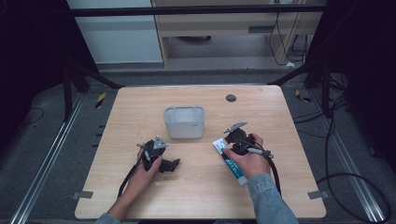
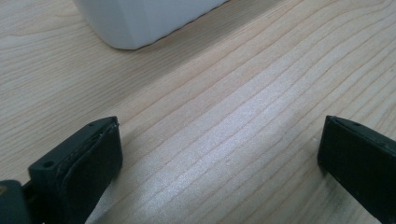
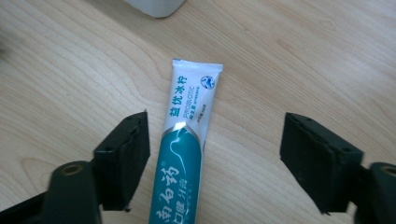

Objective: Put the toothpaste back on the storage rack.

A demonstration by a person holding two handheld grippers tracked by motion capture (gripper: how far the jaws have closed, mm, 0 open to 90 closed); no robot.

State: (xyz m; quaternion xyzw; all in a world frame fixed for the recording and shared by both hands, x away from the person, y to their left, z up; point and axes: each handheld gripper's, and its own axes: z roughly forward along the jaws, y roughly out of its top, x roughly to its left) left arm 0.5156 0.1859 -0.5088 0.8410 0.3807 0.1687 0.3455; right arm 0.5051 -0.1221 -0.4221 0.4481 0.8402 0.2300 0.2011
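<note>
A white and teal toothpaste tube (image 1: 232, 164) lies on the wooden table, right of centre, its flat crimped end toward the container. My right gripper (image 1: 232, 148) hovers over it, open. In the right gripper view the tube (image 3: 187, 140) runs up between the jaws of the right gripper (image 3: 215, 123), close to the left jaw and not pinched. The left gripper (image 1: 172, 164) rests low on the table at left of centre. In its own view the left gripper (image 2: 219, 135) is open with bare wood between its jaws.
A white-grey rectangular container (image 1: 184, 122) stands at the table's middle; its corner (image 2: 140, 23) shows ahead of the left gripper. A dark round grommet (image 1: 230, 98) sits near the far edge. Black frame legs and cables surround the table.
</note>
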